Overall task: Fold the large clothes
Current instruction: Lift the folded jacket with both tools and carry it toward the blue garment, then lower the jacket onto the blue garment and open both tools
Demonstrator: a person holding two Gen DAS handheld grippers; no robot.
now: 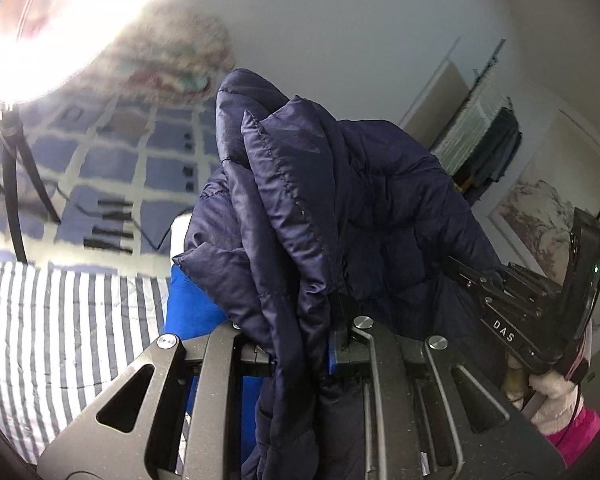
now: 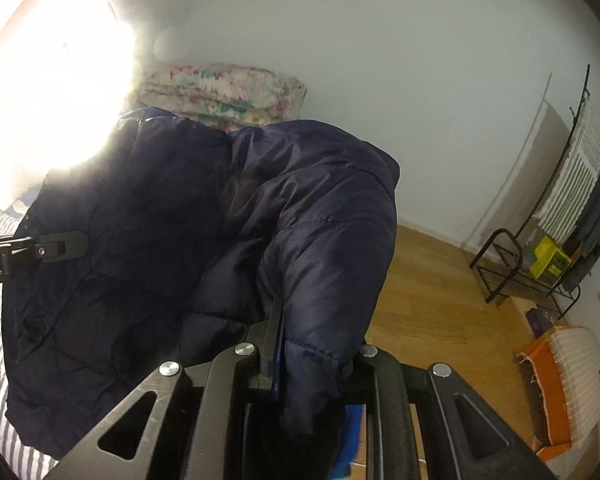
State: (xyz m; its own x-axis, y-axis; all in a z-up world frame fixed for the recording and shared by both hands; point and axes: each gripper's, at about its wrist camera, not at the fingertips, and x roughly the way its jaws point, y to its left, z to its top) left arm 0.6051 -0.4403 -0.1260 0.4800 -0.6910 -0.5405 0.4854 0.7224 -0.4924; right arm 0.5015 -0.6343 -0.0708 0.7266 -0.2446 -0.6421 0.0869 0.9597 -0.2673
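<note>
Clearly, the left gripper [image 1: 340, 320] is seen clamped on a fold of the dark blue padded jacket [image 1: 324, 184], with the cloth pinched between its nearly closed jaws and bunched up directly in front of the camera. In the same way, the right gripper [image 2: 274, 332] is closed on another edge of the jacket [image 2: 180, 240], and a strip of bright blue lining [image 2: 278, 364] is visible beside its finger. The jacket is therefore held in the air by both grippers, and it hangs down and forward from each pair of jaws, above the striped bed sheet [image 1: 60, 320]. The relation that matters for the coming move is judged to be the line between the two grips: in the right wrist view the left gripper [image 2: 80, 246] is seen on the left side, at the far edge of the garment, so the long axis of the held cloth runs across from one gripper to the other. Neither hand is nearer to the jacket, because both already hold it. Farther out, a checked blue blanket [image 1: 100, 160] and a folded flowered quilt [image 2: 224, 92] are seen on the bed, near the white wall. On the right side, the wooden floor [image 2: 428, 280] and a black metal rack [image 2: 540, 248] are seen.
</note>
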